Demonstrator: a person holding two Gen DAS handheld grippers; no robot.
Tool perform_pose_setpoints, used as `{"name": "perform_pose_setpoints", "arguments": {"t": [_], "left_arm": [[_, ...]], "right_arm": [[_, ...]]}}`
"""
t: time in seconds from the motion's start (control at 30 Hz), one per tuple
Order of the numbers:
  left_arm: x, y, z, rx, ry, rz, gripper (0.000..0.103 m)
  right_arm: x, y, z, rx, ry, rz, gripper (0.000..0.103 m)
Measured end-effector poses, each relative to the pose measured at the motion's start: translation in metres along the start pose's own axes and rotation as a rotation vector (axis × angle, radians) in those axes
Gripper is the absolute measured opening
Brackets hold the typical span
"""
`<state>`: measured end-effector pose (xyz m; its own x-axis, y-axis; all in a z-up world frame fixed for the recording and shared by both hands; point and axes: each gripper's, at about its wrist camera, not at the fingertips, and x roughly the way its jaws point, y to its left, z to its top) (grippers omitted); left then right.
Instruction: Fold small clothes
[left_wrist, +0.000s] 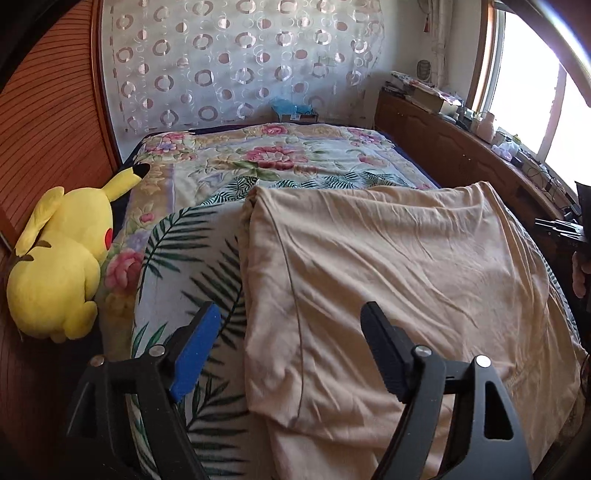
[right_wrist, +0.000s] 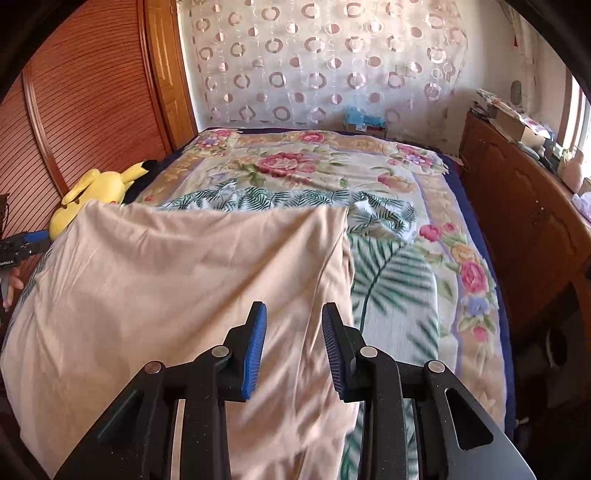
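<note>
A beige garment lies folded over on the floral bedspread, with a seam line running down its left part. My left gripper hovers over the garment's near left edge, jaws wide open, with nothing pressed between them. In the right wrist view the same garment fills the left half. My right gripper hangs over its near right edge, jaws partly apart and open, the cloth showing through the gap. The left gripper also shows at the left border, held by a hand.
A yellow plush toy lies at the bed's left side against a slatted wooden wardrobe. A cluttered wooden cabinet runs along the right under a bright window. A circle-patterned curtain hangs behind the bed.
</note>
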<state>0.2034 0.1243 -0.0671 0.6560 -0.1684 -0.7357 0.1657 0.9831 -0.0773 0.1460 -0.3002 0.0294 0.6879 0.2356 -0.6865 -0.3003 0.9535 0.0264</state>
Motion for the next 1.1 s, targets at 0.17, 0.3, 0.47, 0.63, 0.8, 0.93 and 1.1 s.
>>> {"name": "perform_pose_setpoints", "arguments": {"t": [0.17, 0.3, 0.47, 0.63, 0.8, 0.93, 1.1], "left_arm": [[-0.026, -0.002, -0.029, -0.014, -0.006, 0.044, 0.079], [-0.044, -0.001, -0.054, -0.014, -0.013, 0.07, 0.079], [-0.058, -0.005, -0.082, -0.012, -0.005, 0.081, 0.079], [-0.075, -0.002, -0.107, -0.046, 0.007, 0.088, 0.079], [-0.103, -0.005, -0.138, -0.067, 0.011, 0.047, 0.059], [-0.109, -0.011, -0.162, -0.09, 0.04, -0.007, 0.043], [-0.105, -0.019, -0.177, -0.089, 0.059, -0.026, 0.021]], "right_arm": [[-0.013, 0.003, -0.032, 0.032, 0.003, -0.005, 0.032], [-0.024, 0.007, -0.052, 0.05, 0.021, -0.019, 0.032], [-0.035, 0.011, -0.07, 0.076, 0.03, -0.022, 0.032], [-0.035, 0.009, -0.077, 0.099, 0.024, -0.018, 0.032], [-0.025, 0.012, -0.08, 0.062, 0.029, -0.058, 0.032], [-0.026, 0.014, -0.078, 0.053, 0.029, -0.067, 0.032], [-0.025, 0.013, -0.077, 0.06, 0.027, -0.058, 0.032]]}}
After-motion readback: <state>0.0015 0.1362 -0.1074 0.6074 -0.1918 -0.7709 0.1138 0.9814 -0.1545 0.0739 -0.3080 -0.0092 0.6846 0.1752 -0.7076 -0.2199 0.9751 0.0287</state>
